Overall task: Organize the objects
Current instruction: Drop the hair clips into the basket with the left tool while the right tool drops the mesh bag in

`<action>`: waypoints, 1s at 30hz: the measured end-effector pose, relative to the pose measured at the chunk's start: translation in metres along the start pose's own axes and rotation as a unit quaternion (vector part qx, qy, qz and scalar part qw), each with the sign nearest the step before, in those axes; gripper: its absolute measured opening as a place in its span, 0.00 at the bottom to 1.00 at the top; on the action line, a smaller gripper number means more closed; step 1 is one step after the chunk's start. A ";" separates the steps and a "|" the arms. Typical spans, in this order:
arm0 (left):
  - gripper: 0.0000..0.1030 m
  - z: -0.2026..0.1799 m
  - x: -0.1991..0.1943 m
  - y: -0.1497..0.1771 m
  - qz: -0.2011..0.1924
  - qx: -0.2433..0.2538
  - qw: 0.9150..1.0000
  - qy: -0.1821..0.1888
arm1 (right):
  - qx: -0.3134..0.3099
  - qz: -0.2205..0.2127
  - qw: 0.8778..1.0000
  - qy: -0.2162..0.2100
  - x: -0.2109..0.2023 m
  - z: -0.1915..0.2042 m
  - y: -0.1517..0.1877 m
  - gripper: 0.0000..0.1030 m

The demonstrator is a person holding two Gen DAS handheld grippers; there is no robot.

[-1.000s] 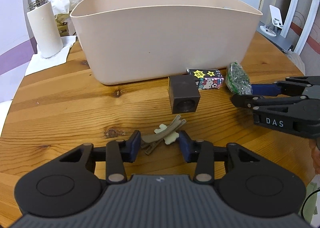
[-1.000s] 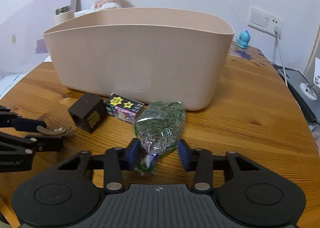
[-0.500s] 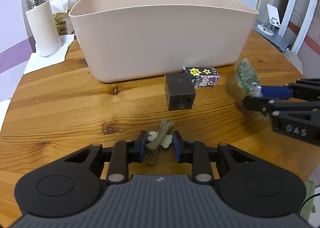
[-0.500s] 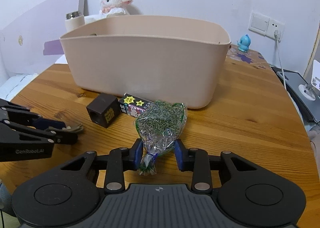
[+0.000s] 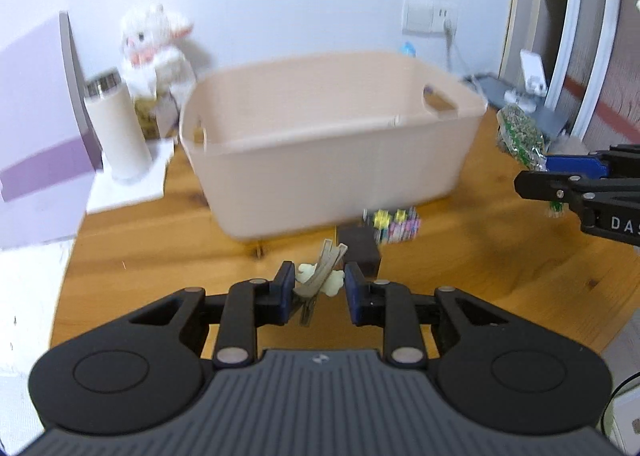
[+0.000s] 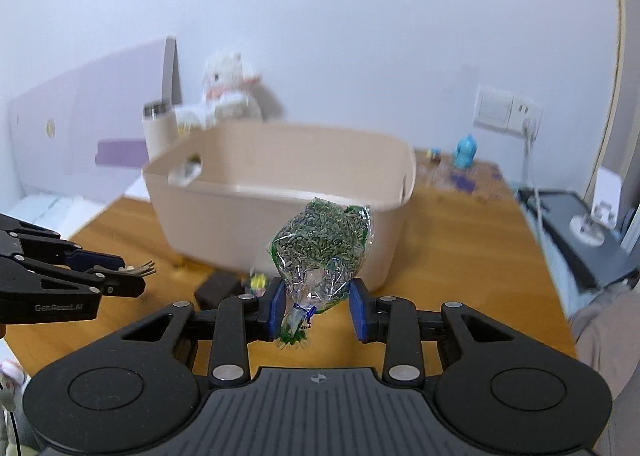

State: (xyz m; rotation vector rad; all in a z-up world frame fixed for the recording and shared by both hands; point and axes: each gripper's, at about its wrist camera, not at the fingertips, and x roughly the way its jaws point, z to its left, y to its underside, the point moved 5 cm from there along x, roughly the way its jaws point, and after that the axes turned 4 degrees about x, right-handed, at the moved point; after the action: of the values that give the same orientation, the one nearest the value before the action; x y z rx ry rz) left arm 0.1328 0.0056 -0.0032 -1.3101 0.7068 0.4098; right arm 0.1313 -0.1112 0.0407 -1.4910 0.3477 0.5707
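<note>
Looking like a home bedroom: plush lamb (image 5: 154,42) sitting by the wall, purple headboard (image 6: 88,116) showing behind a round wooden table (image 5: 140,248), thermos (image 5: 118,128) standing there, wall socket (image 6: 508,112) feeding a cable

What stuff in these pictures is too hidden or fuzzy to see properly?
- Bottom of the beige bin: both views, hidden by its near wall.
- Colourful little box: left view, print blurred; right view, mostly behind the right tongs and the green bag.
- Dark cube: left view, partly behind the hair clip in the left tongs.
</note>
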 end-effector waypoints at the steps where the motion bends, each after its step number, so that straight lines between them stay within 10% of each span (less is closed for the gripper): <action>1: 0.28 0.001 -0.006 -0.007 -0.010 0.001 1.000 -0.002 | 0.000 -0.007 1.000 0.000 -0.003 -0.001 -0.006 0.30; 16: 0.28 0.021 -0.005 -0.109 -0.087 -0.006 0.995 -0.047 | -0.030 -0.069 0.997 0.022 0.013 -0.011 -0.087 0.31; 30: 0.28 0.022 0.121 -0.124 0.025 -0.042 0.998 -0.048 | -0.022 0.013 0.999 0.018 0.111 -0.013 -0.087 0.31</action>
State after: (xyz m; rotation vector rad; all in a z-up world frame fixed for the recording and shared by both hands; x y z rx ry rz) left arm 0.3055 -0.0152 0.0074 -1.3437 0.6488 0.5448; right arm 0.2721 -0.1074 0.0509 -1.5432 0.3859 0.5760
